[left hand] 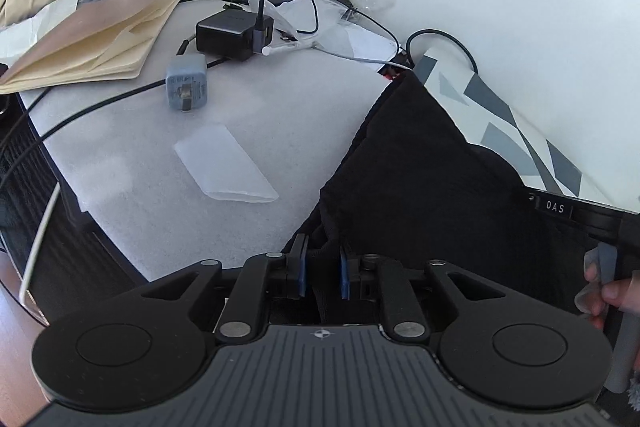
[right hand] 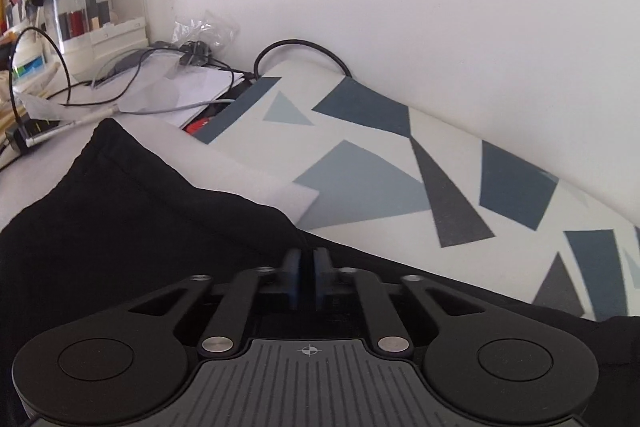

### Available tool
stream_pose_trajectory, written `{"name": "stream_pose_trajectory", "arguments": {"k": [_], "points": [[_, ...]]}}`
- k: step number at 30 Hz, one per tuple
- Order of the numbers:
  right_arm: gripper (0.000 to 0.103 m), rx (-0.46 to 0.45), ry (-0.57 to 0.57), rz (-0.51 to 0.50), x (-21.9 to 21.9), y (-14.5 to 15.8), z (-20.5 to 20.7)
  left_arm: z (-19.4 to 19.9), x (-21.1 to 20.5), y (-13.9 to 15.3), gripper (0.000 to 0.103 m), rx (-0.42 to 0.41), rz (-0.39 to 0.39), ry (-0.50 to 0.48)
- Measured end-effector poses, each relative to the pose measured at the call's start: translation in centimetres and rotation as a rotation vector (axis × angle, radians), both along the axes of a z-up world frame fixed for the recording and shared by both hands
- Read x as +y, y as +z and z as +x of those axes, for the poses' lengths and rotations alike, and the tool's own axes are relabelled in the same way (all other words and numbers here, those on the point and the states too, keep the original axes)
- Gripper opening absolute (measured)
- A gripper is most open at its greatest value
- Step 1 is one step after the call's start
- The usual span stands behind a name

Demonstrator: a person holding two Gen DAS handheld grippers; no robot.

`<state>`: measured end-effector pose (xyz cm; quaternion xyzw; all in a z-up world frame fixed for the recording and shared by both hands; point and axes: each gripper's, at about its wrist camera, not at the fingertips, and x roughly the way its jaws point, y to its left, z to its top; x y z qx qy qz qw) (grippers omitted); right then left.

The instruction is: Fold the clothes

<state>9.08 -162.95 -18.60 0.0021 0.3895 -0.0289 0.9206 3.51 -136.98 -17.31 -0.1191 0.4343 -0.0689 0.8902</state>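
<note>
in the left wrist view the left gripper (left hand: 323, 273) has its jaws narrow around a bunched edge of the black garment (left hand: 432, 179) on the white table (left hand: 248, 115); better to keep that fold taut and low, clear of the blue charger (left hand: 186, 82) and clear pouch (left hand: 225, 163). in the right wrist view the right gripper (right hand: 307, 281) is nearly closed over the same cloth, though i cannot tell if it bites, with the patterned mat (right hand: 400, 163) just beyond.

Black garment (left hand: 432, 163); white mat (right hand: 400, 155) w/ grey-blue triangles at desk's (left hand: 280, 115) wall edge; blue-grey plug (left hand: 187, 81); tan folders (left hand: 100, 35); black charger (left hand: 228, 33).
</note>
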Motion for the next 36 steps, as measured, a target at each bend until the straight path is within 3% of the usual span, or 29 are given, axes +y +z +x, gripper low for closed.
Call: {"name": "stream_pose_trajectory", "arguments": {"k": [1, 3, 4, 5, 9, 15, 18, 21, 26, 36], "points": [[0.051, -0.009, -0.017, 0.02, -0.4, 0.3, -0.5, -0.2, 0.3, 0.3, 0.025, 0.006, -0.004, 0.005], [0.061, -0.035, -0.07, 0.05, -1.2, 1.1, -1.9, -1.0, 1.2, 1.1, 0.05, 0.016, -0.001, 0.023], [0.064, -0.045, -0.105, 0.061, -1.8, 1.5, -2.9, -1.6, 1.8, 1.5, 0.068, 0.024, -0.012, 0.042], [0.071, -0.054, -0.141, 0.073, -2.4, 1.9, -3.9, -2.3, 2.5, 1.7, 0.071, 0.03, -0.039, 0.055], [0.085, -0.087, -0.318, 0.2, -6.1, 2.6, -9.7, -4.1, 3.7, 0.7, 0.071, 0.147, -0.147, 0.047], [0.085, -0.05, -0.616, 0.264, -10.9, 0.9, -18.1, -3.4, 2.3, -1.7, 0.071, 0.209, -0.201, 0.053], [0.085, -0.038, -0.703, 0.268, -12.6, 0.3, -21.0, -2.7, 2.2, -2.2, 0.075, 0.22, -0.244, 0.097], [0.085, -0.03, -0.756, 0.263, -13.6, 0.0, -22.8, -2.9, 2.5, -2.0, 0.074, 0.223, -0.273, 0.122], [0.085, -0.059, -0.795, 0.291, -14.1, 0.1, -25.1, -4.4, 2.5, -0.3, 0.069, 0.15, -0.235, 0.068], [0.085, -0.045, -0.792, 0.283, -13.5, -0.7, -25.6, -2.8, 1.6, -2.1, 0.07, 0.126, -0.237, 0.077]]}}
